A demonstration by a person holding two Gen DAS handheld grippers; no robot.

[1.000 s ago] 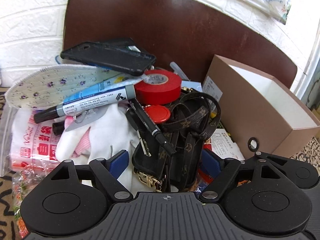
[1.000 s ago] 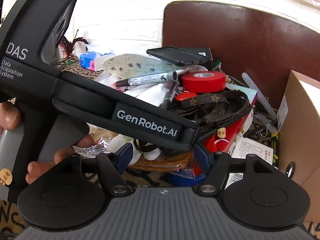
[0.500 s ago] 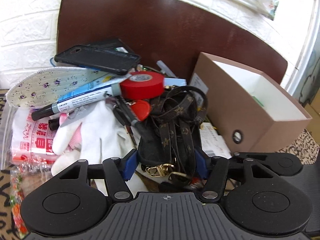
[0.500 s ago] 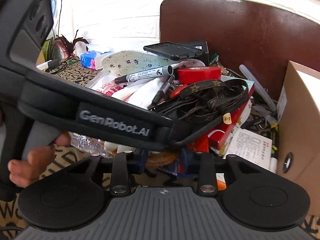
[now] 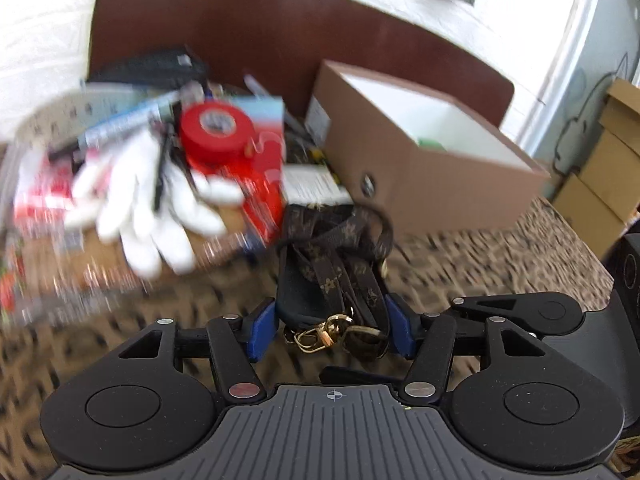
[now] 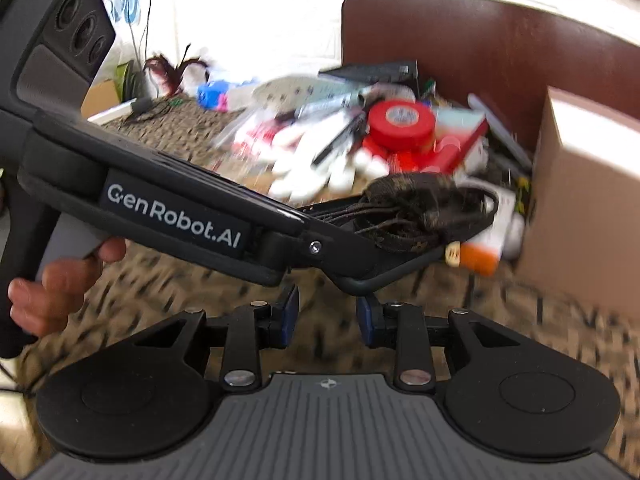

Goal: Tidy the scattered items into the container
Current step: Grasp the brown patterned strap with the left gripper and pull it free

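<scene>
My left claw [image 5: 331, 326] is clamped on the bundled brown strap [image 5: 340, 256], its blue pads pressing the webbing from both sides with the gold clasp [image 5: 320, 334] hanging just behind the fingertips; the bundle is held above the leopard-print worktop [image 5: 480, 256], clear of the pile. My right claw [image 6: 327, 318] sits narrowly parted and holds nothing, just beneath the left tool's body. Beyond the strap, toward the worktop's far left, lies the blurred heap: a white glove [image 5: 160, 208], a red tape roll [image 5: 216, 130], and a marker [image 5: 124, 122]. At the far right stands the brown cardboard box [image 5: 432, 172], open on top, against the dark headboard [image 5: 280, 28].
</scene>
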